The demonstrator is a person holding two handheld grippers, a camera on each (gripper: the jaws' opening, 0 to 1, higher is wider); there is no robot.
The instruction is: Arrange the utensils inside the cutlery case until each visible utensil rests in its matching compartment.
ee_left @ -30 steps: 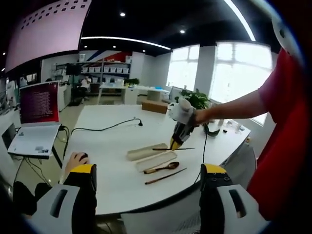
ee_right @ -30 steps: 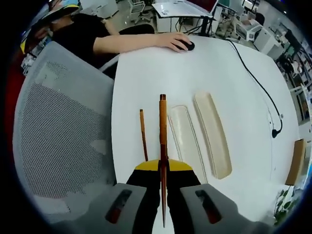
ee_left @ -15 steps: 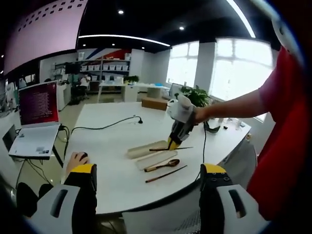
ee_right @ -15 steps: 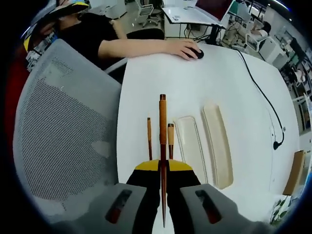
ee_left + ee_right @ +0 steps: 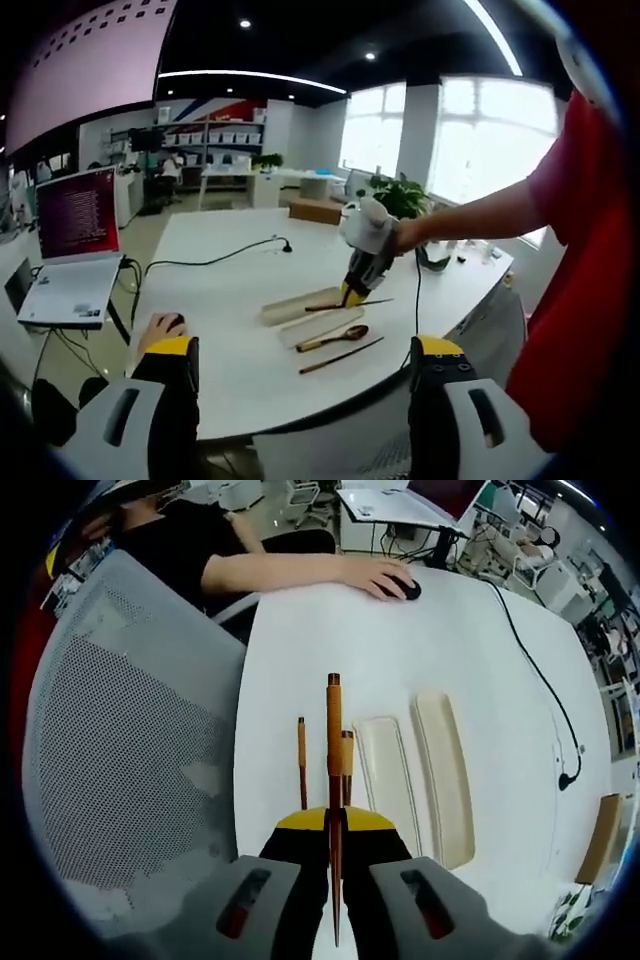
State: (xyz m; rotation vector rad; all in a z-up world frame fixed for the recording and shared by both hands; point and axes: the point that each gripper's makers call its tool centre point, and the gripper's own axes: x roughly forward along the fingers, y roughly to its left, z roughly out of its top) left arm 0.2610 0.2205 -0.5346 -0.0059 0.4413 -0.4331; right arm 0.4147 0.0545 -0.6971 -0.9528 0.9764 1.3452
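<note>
The white table [image 5: 330, 630] spreads ahead of the right gripper [image 5: 334, 825]. Beyond its jaws and to their right lie the two cream halves of the cutlery case: the deeper tray [image 5: 446, 778] farther out, the shallower lid [image 5: 385, 770] just beside the jaw line. Both look like light, stiff, smooth plastic, likely to skid on the table if nudged.

The right gripper's jaws are closed on a wooden chopstick [image 5: 333, 735], pinching it part-way along so its length runs straight ahead above the table. It looks thin, light, rigid and slick; a grip nearer the middle should stop it swinging. To the left of the jaws, on the table, lies the second chopstick [image 5: 301, 760]. Just right of the held one, a wooden spoon [image 5: 347, 765] shows its handle, sitting between the jaws and the lid.

The left gripper [image 5: 304, 390] hangs well back from the table edge, its jaws wide apart with nothing between them.
</note>
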